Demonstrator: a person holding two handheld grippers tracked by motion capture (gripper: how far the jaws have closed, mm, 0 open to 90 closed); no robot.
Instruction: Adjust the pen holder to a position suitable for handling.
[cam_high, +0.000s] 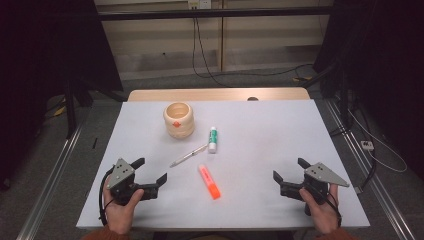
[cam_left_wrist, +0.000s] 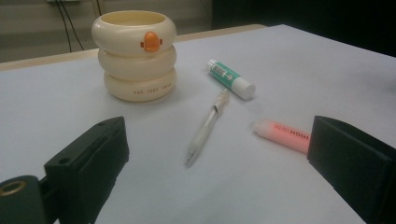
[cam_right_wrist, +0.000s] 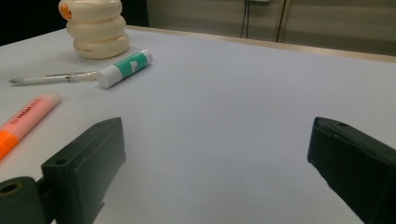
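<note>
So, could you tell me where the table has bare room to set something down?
The widest free patch lies right of the glue stick and orange highlighter, up to the open right gripper. Another runs left of the cream holder, above the open left gripper. It is crowded mid-table, where the pen lies among those three.
</note>
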